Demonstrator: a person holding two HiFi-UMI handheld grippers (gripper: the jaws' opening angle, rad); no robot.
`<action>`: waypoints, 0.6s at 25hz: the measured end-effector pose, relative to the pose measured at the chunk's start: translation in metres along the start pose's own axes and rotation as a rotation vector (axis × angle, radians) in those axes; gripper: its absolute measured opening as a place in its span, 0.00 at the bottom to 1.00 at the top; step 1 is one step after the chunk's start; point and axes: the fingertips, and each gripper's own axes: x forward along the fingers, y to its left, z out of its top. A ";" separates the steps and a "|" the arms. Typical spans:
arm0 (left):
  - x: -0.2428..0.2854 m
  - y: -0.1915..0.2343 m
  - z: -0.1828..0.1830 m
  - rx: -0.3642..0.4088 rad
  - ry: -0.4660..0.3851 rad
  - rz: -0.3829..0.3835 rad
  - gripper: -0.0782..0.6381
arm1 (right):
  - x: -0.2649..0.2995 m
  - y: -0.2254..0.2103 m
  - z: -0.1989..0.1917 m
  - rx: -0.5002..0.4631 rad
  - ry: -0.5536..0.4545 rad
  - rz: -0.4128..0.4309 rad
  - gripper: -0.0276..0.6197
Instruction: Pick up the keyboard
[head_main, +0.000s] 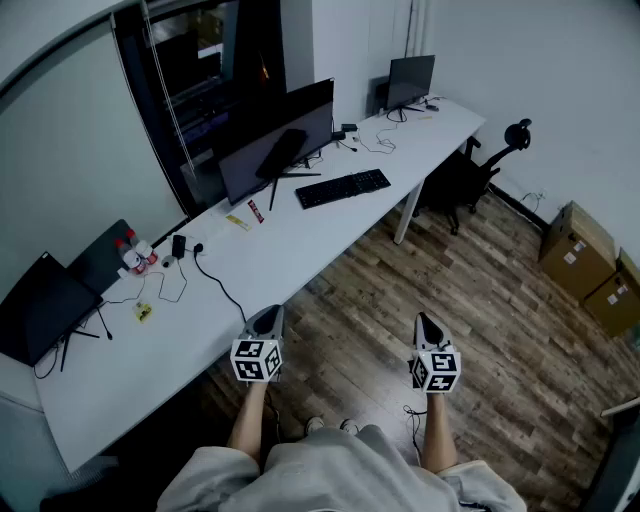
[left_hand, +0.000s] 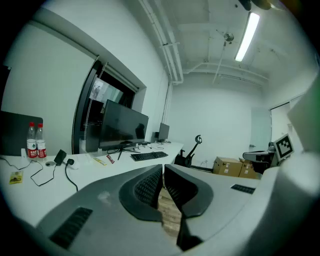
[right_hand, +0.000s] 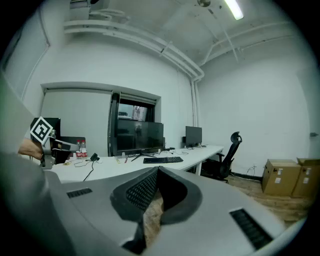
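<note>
a long white tabletop (head_main: 300, 250) carries a wide dark monitor (head_main: 275, 140), the black keyboard (head_main: 343, 187) just before its stand, well apart from the left gripper (head_main: 268, 318) and right gripper (head_main: 428, 325), which hang over the wood floor (head_main: 490, 300), jaws together, empty. a black cable (head_main: 222, 285) lies near the left one.

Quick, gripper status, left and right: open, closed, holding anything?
Left gripper: closed, jaws together, nothing between them.
Right gripper: closed, jaws together, nothing between them.
</note>
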 end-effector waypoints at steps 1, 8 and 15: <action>0.002 0.001 0.000 0.002 0.000 0.000 0.14 | 0.002 0.000 0.000 0.000 -0.002 0.002 0.04; 0.006 -0.003 -0.001 0.001 -0.001 0.001 0.14 | 0.004 -0.003 0.000 0.002 -0.006 0.008 0.04; 0.011 -0.025 -0.001 -0.037 -0.005 -0.111 0.48 | 0.008 -0.001 0.004 0.043 -0.033 0.083 0.51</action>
